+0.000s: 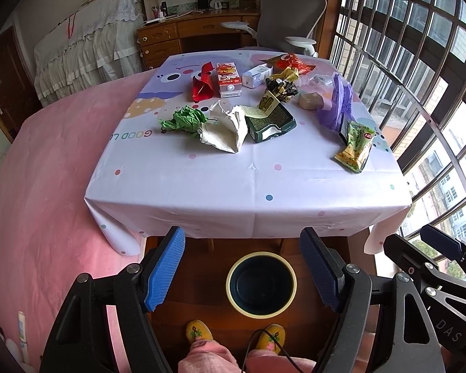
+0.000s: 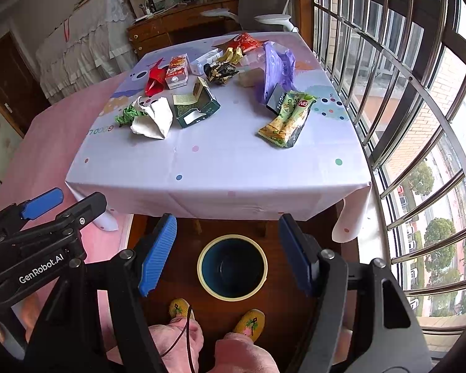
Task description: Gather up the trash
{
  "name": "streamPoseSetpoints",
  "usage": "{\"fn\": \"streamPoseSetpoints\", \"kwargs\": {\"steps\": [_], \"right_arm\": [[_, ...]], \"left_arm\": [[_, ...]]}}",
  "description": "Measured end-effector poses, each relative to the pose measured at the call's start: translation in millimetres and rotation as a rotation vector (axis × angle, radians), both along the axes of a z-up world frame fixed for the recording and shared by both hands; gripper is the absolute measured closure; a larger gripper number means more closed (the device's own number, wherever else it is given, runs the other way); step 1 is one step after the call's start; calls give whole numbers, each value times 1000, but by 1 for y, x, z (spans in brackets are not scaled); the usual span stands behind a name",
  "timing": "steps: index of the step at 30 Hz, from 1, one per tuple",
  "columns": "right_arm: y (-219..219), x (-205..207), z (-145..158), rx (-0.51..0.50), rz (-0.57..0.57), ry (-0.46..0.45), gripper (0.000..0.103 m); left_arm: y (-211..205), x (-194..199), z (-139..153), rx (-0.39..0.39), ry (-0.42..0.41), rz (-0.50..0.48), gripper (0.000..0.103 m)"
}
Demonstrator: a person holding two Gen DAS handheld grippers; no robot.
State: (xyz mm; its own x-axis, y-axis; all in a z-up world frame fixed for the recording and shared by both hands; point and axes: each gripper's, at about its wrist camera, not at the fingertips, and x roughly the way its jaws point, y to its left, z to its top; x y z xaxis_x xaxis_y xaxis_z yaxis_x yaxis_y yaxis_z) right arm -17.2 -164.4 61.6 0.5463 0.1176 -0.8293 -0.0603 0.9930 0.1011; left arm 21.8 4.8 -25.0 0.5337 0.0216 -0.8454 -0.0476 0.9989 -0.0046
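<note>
Trash lies across the far half of the clothed table (image 1: 220, 180): a green crumpled paper (image 1: 183, 121), a white crumpled bag (image 1: 225, 130), a dark green torn box (image 1: 270, 122), a red wrapper (image 1: 203, 85), a red-white carton (image 1: 229, 80), a purple plastic bag (image 1: 338, 102) and a green snack packet (image 1: 355, 146) (image 2: 285, 118). A round bin (image 1: 261, 283) (image 2: 232, 266) stands on the floor in front of the table. My left gripper (image 1: 242, 270) hangs open above the bin, holding nothing. My right gripper (image 2: 226, 255) is also open and empty over the bin.
A pink bed (image 1: 46, 186) borders the table on the left. Barred windows (image 1: 419, 77) run along the right. A desk and a grey chair (image 1: 289, 21) stand behind the table. A person's slippered feet (image 1: 233, 337) rest just before the bin.
</note>
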Motion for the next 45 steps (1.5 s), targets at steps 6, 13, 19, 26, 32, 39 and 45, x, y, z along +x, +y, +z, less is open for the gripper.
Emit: {"fn": "streamPoseSetpoints", "kwargs": {"steps": [6,13,19,26,32,39,45], "right_arm": [[2,6,-3,9,12,-2,38],[3,26,7,45,29,-12,38],[22,50,12,62,70,-27,38],[50,96,13,82,86,-46,38],[87,152,-5,147,81,-19,38],[150,209,-47,63,81,38,38],[204,233,-86,-124,159,55,38]], "left_arm": [[-2,9,0,14,4,13,25],[6,21,12,47,-7,46,25],[36,34,26,51,-39,122,25],[95,81,29,65,-60,137,25],[157,152,18,53,-11,67,25],[211,236,-6,37,69,-95,24],[229,292,-36,12,139,-196,25]]}}
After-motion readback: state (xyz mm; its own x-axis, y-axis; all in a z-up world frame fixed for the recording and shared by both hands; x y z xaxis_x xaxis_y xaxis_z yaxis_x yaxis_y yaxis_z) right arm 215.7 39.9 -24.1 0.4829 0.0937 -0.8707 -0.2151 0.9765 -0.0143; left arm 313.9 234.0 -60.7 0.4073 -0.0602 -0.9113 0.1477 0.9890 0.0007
